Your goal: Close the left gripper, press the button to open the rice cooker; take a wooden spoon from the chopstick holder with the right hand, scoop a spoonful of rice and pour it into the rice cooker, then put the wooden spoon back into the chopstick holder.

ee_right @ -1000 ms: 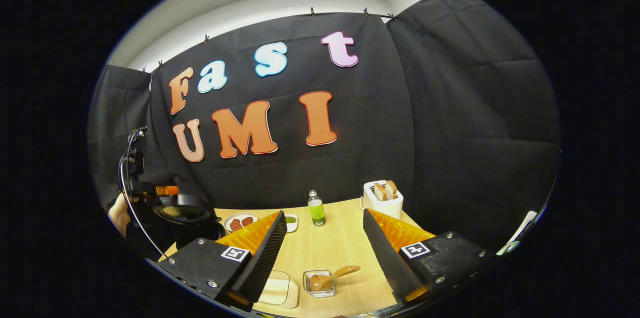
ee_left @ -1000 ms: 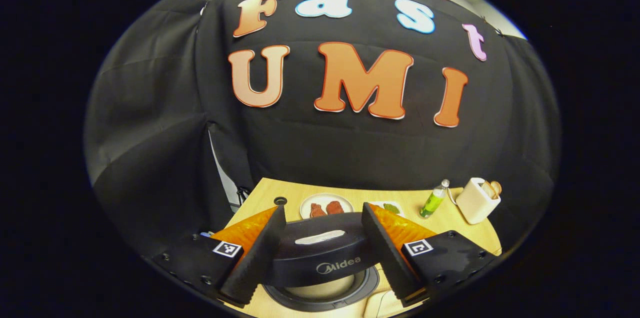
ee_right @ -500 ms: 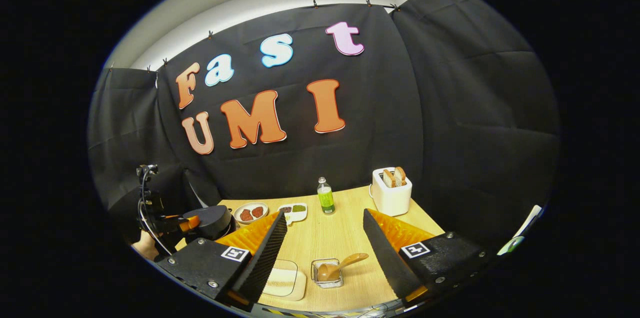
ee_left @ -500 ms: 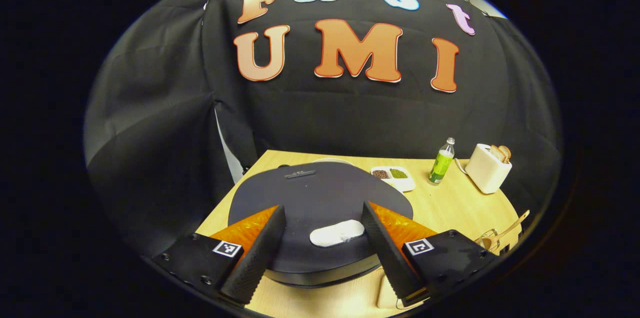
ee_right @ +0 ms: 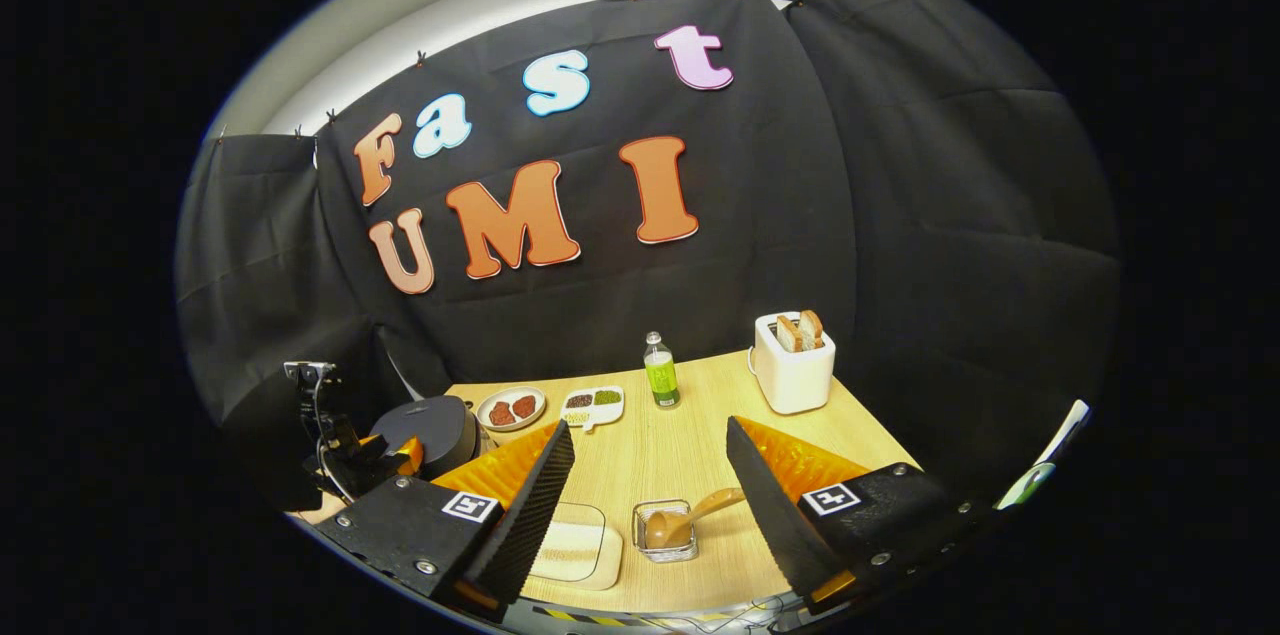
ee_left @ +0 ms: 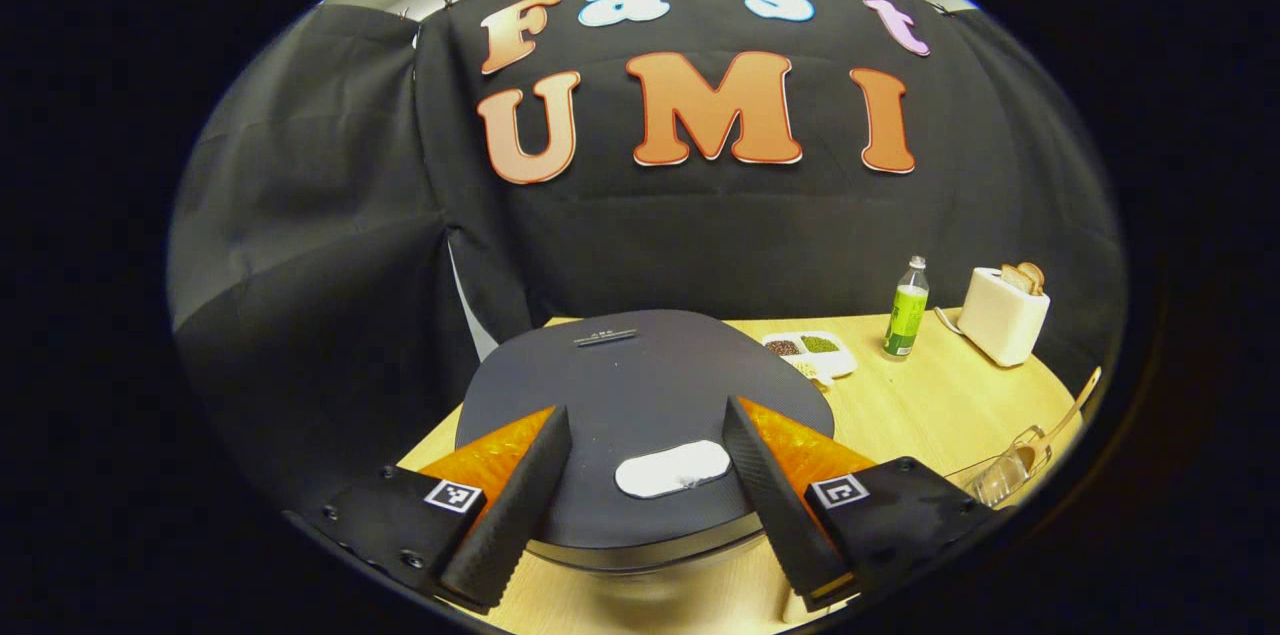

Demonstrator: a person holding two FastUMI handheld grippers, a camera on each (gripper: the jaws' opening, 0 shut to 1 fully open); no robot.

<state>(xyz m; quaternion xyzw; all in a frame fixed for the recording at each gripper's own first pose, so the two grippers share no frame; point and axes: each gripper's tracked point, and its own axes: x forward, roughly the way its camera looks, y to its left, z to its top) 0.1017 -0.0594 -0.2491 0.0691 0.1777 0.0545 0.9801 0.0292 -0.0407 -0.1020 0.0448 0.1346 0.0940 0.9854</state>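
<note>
Your left gripper (ee_left: 645,475) stands with its fingers spread wide, holding nothing, at the bottom of the left gripper view. Between them lies the rice cooker (ee_left: 640,415), lid down, its pale button (ee_left: 672,468) low in the centre of the frame and not touched by either finger. At the right edge of that view you have the clear chopstick holder (ee_left: 1010,475) with the wooden spoon (ee_left: 1080,400) slanting out of it.

Your right gripper (ee_right: 650,495) is likewise wide apart and empty. In the right gripper view the wooden spoon sits in the chopstick holder at lower centre, between the fingers but clear of both. A shallow dish of rice (ee_right: 575,553) lies just beside the holder, to its left. The rice cooker appears at the lower left, with the left gripper in front of it.
</note>
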